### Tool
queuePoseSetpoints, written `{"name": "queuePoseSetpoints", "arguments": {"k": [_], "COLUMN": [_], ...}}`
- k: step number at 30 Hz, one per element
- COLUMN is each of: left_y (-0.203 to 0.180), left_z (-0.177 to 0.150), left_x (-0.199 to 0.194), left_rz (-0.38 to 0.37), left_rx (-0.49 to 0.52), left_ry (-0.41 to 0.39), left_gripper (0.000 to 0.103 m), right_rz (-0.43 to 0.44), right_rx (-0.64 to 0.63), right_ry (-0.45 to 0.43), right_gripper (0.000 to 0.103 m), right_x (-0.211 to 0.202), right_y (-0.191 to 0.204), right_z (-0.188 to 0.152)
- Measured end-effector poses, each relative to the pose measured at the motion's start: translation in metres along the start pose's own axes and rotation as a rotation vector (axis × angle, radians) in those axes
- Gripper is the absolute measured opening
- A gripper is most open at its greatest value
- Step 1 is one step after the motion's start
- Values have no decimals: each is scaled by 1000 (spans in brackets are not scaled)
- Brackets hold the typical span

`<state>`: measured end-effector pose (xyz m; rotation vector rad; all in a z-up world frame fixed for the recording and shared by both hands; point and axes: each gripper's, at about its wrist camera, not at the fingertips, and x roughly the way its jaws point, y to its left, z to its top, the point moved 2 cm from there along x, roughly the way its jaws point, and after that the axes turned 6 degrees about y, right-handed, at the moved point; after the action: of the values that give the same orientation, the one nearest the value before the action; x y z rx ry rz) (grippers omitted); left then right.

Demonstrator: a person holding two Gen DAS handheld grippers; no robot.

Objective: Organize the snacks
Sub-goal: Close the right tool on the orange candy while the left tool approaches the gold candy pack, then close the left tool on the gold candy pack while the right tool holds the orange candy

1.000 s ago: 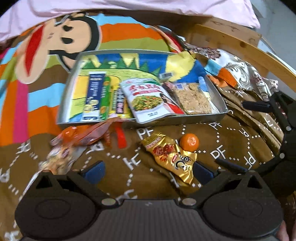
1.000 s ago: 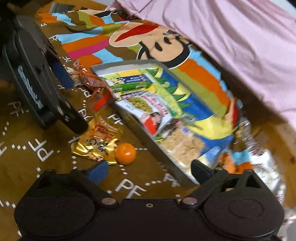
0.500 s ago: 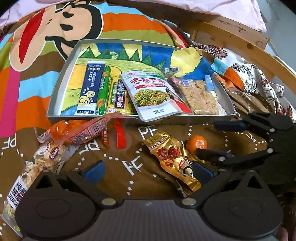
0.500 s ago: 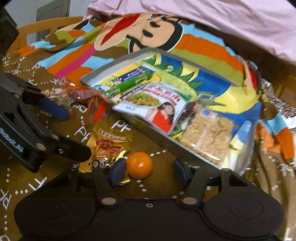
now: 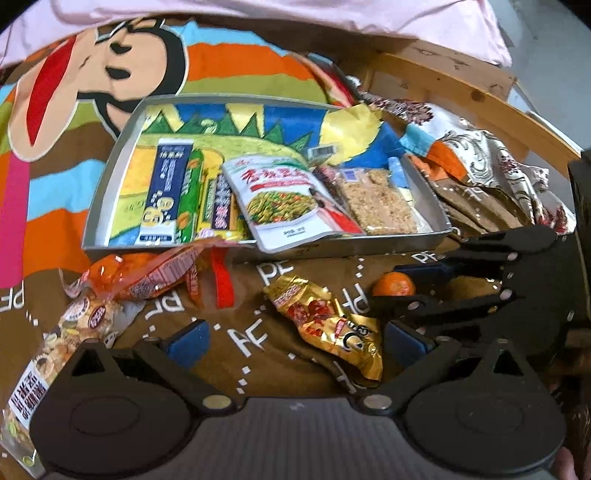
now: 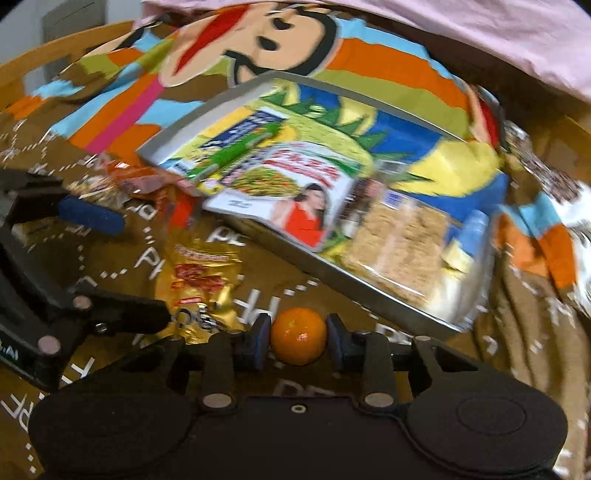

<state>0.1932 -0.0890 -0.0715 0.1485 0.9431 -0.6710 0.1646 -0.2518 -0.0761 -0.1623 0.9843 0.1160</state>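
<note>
A brown blanket point(image 5: 258, 354) printed with white "PF" letters covers the surface. Beyond it lies a striped cartoon-monkey blanket point(image 5: 110, 74) in orange, blue, green and pink. Behind that blanket sits pink bedding point(image 5: 332, 14). To the blanket's right curves a light wooden bed rail point(image 5: 461, 88), with a pale grey wall point(image 5: 546, 37) past it. Patterned fabric point(image 5: 491, 162) bunches below the rail.

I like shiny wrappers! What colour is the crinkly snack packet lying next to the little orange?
Gold with red print: the crinkly packet shows best in the left wrist view.
</note>
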Motion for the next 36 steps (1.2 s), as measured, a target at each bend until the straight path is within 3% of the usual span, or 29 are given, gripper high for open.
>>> {"name": "queuePoseSetpoints", "arguments": {"k": [5,10,16,21,26,31,36], "left_y": [-10,-17,-16,-18,-16,-16,-22], "left_z": [-1,-3,-3,3,9,6,5], "left_x": [-1,11,14,17,31,53,59], "left_rz": [-52,-158,-221,-257,-333,-306,-277], "left_rx": [44,45,5,6,-69,-103,-84], "left_ry": [-43,-32,-40,-80,-66,5,9], "left_gripper": [100,94,88,87,83,83,83], "right_rz": [30,39,48,54,67,79,73], "right_rx": [127,150,171,269,372,420,405], "right_ry": [0,-3,-3,1,18,27,29], "right_gripper": [35,35,35,35,35,35,35], "right_x": [-6,-5,-4,-6,-6,-4,-4], "right_y": [-24,-27,-31,-49,-70,-76,-73], "right_z": [-2,-1,0,0,-6,-7,-6]}}
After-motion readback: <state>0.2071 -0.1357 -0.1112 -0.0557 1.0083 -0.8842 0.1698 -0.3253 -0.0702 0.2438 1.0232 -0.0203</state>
